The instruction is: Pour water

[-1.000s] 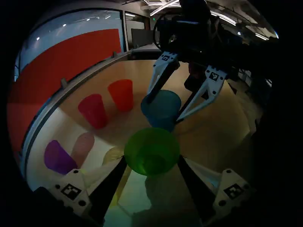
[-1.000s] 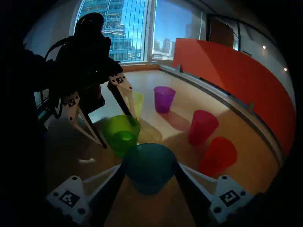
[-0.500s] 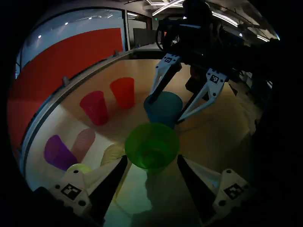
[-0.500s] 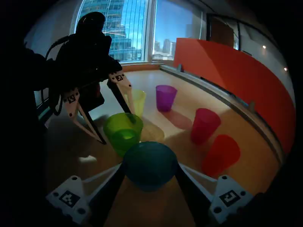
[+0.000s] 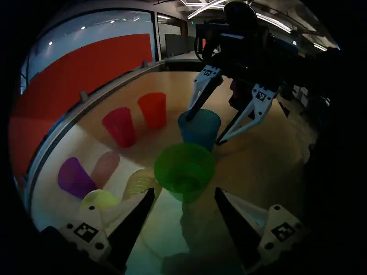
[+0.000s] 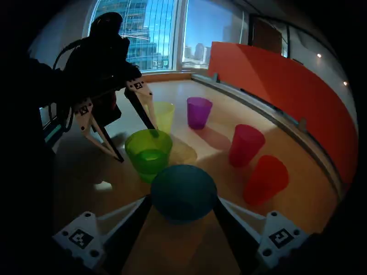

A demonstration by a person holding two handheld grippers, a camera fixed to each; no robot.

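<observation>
left tongs [image 5: 182, 190] grip the green cup [image 5: 184, 167], right tongs [image 6: 182, 198] grip the teal cup [image 6: 183, 189].

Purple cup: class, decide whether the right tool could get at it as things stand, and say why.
Probably not yet. The right tool is shut on the teal cup, so it is occupied. The way itself looks open: the purple cup stands upright, apart from the yellow cup.

We see a green cup [image 5: 184, 170], a teal cup [image 5: 200, 128], an orange cup [image 5: 153, 109], a magenta cup [image 5: 120, 127], a purple cup [image 5: 73, 176], a yellow cup [image 5: 98, 200] and a pale wooden tabletop [image 5: 266, 151]. Our left tongs [image 5: 183, 195] and right tongs [image 6: 182, 201] are white, with black-and-white tags.
</observation>
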